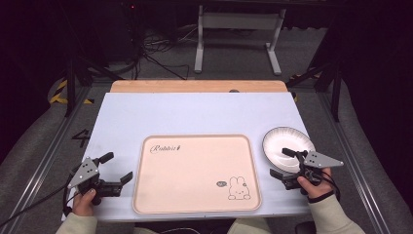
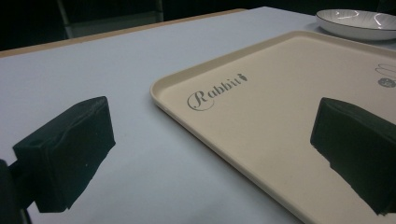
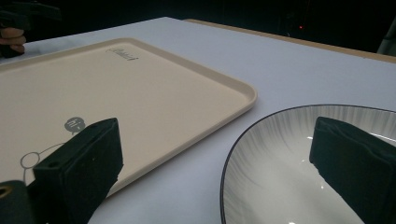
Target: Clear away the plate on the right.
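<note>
High view: right claw (image 1: 286, 163) gapes wide over plate (image 1: 280, 141), gripping nothing; left claw (image 1: 117, 167) likewise.

- The tray (image 1: 195, 204) carries the word "Rabbit" in grey script near its far left corner, followed by a small carrot sign; the left gripper view shows it clearest (image 2: 217, 91).
- A line-drawn rabbit (image 1: 237, 188) sits at the tray's near right corner, with a small grey speech bubble (image 1: 221, 184) just beside it; the bubble's lettering is too small to read.
- A dark mark like the figure "4" (image 1: 81, 138) stands on the grey floor, left of the table (image 1: 195, 112).
</note>
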Demonstrator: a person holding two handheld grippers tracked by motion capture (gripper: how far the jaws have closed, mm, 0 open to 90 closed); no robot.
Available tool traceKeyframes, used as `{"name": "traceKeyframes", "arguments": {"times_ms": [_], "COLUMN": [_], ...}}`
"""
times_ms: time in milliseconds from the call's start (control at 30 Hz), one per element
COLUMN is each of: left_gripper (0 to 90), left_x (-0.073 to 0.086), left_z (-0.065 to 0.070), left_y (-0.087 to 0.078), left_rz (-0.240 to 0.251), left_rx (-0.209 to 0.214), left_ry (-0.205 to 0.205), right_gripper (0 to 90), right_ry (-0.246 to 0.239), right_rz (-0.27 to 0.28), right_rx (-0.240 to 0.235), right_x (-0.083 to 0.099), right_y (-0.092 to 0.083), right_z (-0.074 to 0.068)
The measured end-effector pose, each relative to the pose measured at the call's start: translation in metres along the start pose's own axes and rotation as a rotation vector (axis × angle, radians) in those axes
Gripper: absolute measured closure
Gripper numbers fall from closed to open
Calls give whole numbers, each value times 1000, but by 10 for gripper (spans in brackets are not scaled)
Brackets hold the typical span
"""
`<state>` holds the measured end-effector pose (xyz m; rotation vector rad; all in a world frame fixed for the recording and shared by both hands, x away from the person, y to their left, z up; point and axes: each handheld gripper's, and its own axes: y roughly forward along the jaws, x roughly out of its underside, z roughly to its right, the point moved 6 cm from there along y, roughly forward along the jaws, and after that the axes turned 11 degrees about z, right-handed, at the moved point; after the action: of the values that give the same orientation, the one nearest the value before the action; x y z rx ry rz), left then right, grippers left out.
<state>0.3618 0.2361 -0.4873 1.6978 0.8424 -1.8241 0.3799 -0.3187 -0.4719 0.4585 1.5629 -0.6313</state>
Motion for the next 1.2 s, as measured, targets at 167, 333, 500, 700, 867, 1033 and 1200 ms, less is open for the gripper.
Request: {"name": "traceKeyframes", "arguments": {"times_ms": [167,333,500,700,867,1033,1200], "left_gripper": [2,2,2,2,2,2,2], "left_x": [0,0,0,0,0,0,0], "left_z": [0,0,0,0,0,0,0], "left_y": [0,0,0,0,0,0,1], "left_rz": [0,-1,-2,-2,-8,-8,-6], "left_rx": [-1,-2,-3,-5,-3,-4,-9], "left_ry": [-4,-6,-6,-7,-7,-7,-6], "right_gripper": [29,30,30,30,31,32,31], "right_ry": [8,6,7,6,13,13,20], "right_rz": [4,3,1,3,7,6,0], "right_rx": [-6,-9,-9,-11,-5,-4,8], "right_x": [0,0,0,0,0,-1,-1], "right_y": [0,0,0,0,-1,-1,0], "right_z": [1,0,0,0,1,1,2]}}
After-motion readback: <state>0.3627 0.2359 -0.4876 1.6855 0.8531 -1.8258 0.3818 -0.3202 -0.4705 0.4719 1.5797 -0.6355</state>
